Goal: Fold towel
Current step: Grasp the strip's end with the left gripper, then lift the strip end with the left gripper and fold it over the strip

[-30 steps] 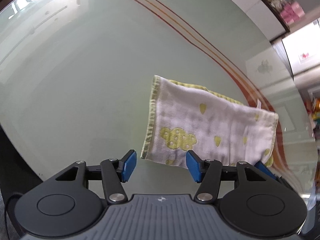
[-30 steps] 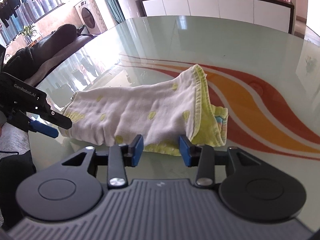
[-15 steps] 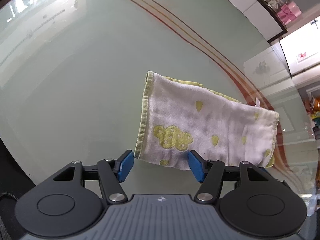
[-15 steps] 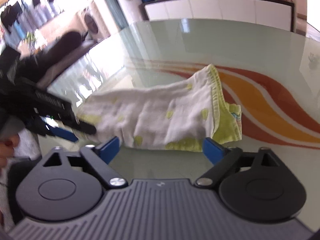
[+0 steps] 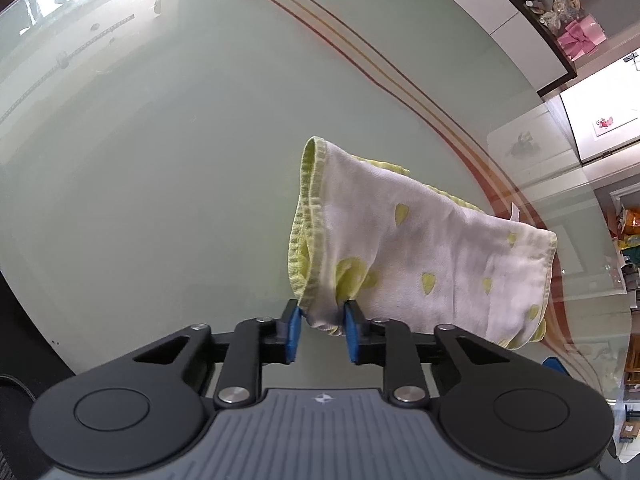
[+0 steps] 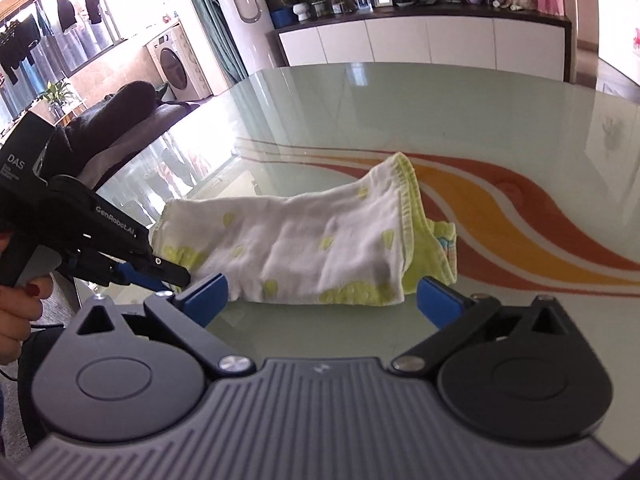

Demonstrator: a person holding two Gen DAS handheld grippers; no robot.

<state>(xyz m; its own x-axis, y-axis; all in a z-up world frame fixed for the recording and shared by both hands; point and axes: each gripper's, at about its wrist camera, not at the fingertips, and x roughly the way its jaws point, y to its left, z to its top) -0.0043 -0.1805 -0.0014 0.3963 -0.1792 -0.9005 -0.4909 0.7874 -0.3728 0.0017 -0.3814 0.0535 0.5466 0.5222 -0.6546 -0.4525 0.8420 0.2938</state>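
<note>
Left gripper [image 5: 320, 330] jaws closed on towel [image 5: 420, 264] corner at frame centre; right gripper [image 6: 322, 294] jaws wide open, just before towel edge on glass table [image 5: 160, 160]

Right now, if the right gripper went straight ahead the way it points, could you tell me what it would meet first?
Most likely the towel: its near edge lies directly ahead of the right gripper, between the wide-open jaws, on the glass table. Depth is hard to judge, but nothing else shows in between.
</note>
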